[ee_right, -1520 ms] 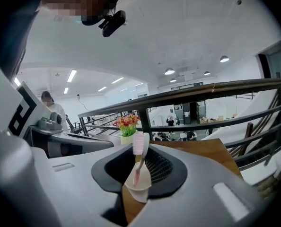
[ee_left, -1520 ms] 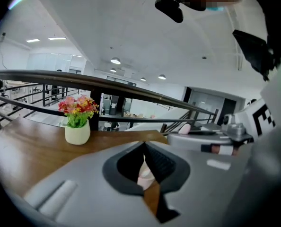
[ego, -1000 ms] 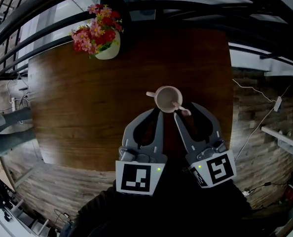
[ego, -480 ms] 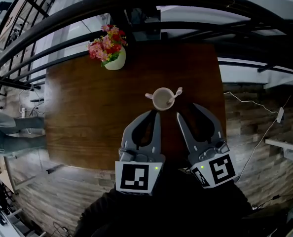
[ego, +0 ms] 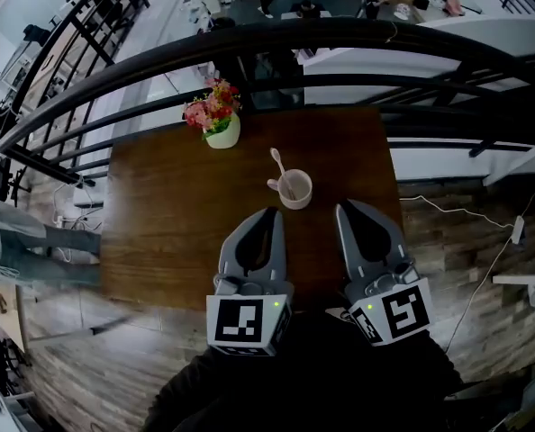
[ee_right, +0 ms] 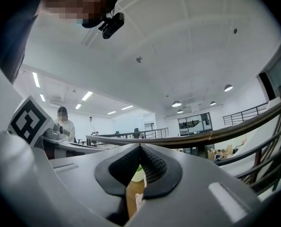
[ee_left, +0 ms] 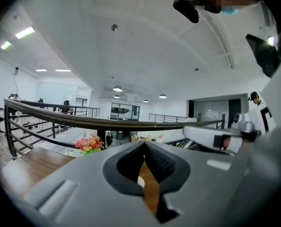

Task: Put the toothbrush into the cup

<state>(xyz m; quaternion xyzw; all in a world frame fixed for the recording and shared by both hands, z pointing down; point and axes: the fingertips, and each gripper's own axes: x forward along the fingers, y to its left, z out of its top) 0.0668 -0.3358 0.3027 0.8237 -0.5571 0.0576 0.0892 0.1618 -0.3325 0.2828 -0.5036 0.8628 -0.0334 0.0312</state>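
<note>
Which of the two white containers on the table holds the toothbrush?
The handled cup in the middle of the table: the toothbrush leans in it. The pot at the far edge holds flowers.

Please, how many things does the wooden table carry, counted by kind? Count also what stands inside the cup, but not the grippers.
Cup: 1
Toothbrush: 1
Flower pot: 1
Total: 3
</note>
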